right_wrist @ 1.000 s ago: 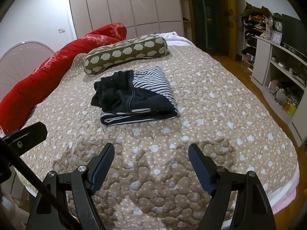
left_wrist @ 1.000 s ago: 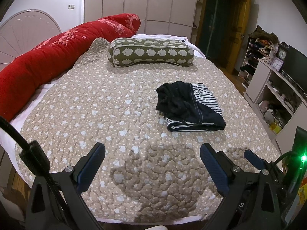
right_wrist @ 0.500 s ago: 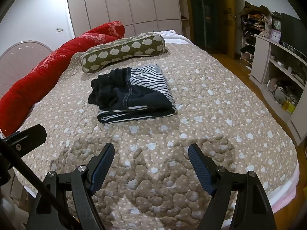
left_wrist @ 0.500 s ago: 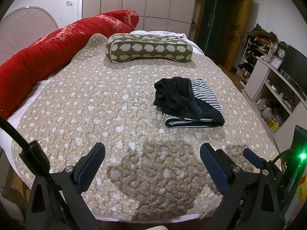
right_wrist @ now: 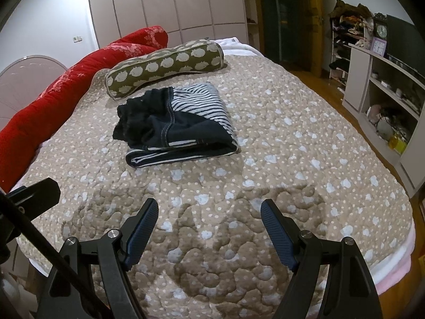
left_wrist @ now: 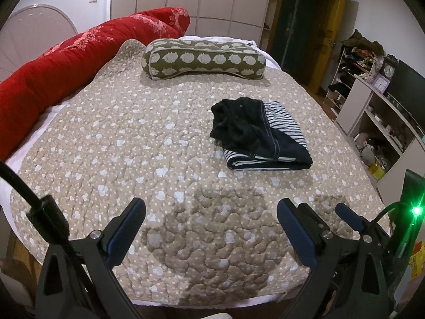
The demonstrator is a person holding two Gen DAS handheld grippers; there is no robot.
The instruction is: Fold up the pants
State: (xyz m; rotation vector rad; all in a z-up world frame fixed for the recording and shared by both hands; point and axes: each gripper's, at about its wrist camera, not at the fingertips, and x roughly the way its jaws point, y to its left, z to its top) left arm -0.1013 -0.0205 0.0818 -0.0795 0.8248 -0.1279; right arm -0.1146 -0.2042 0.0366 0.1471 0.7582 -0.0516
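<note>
The pants lie folded in a compact bundle on the bed, dark fabric with a striped lining showing; they also show in the right wrist view. My left gripper is open and empty, held above the bed's near edge, well short of the pants. My right gripper is open and empty, also near the front edge, apart from the bundle. One blue finger of the right gripper shows at the right of the left wrist view.
The bed has a beige quilted cover. A green patterned bolster lies at the far end, a red quilt along the left. White shelving stands right of the bed, past a strip of wooden floor.
Both grippers have drawn back and risen slightly from the bed; the pants bundle sits a little farther off and has not moved. Both stay open.
</note>
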